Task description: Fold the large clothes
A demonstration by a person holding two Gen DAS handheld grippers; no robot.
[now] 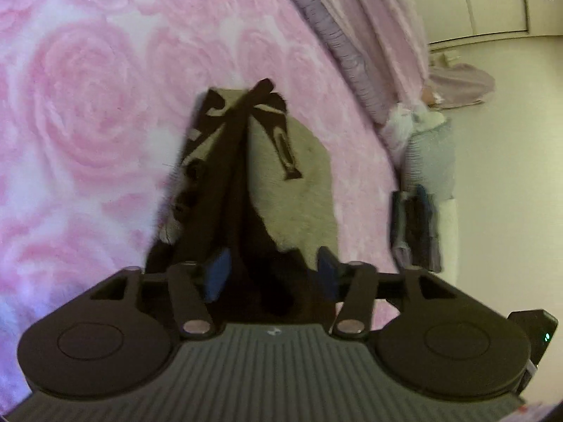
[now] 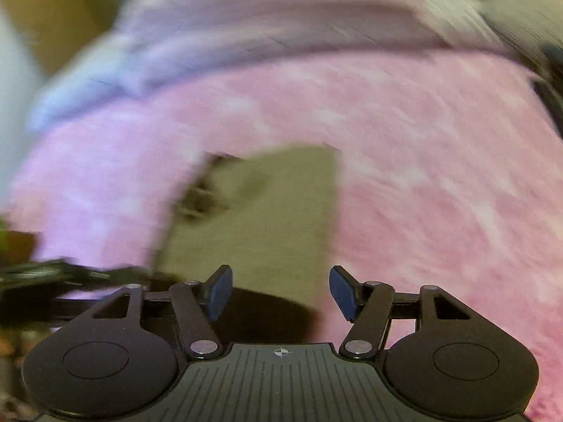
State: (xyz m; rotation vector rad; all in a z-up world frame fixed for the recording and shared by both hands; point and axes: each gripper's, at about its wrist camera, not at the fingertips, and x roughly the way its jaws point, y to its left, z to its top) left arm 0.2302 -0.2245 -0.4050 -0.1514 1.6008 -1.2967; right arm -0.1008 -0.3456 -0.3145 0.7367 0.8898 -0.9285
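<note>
A beige-grey garment (image 1: 292,190) with black markings lies folded on the pink rose-patterned blanket (image 1: 88,105). A black strip of it (image 1: 235,161) rises from the far edge back toward my left gripper (image 1: 272,274). That gripper's blue pads (image 1: 218,274) stand apart, with the dark cloth loose between them. In the blurred right wrist view the same garment (image 2: 267,218) shows as a beige rectangle. My right gripper (image 2: 281,292) hovers over its near dark edge, open, with nothing between its pads (image 2: 220,292).
The bed's lilac frilled edge (image 1: 337,42) runs along the right, with cream floor (image 1: 499,183) beyond it. Pale clothes (image 1: 457,84) lie on that floor. A blurred dark blue-grey object (image 1: 415,232) sits at the bed's edge. A dark blurred shape (image 2: 52,270) is at the right wrist view's left.
</note>
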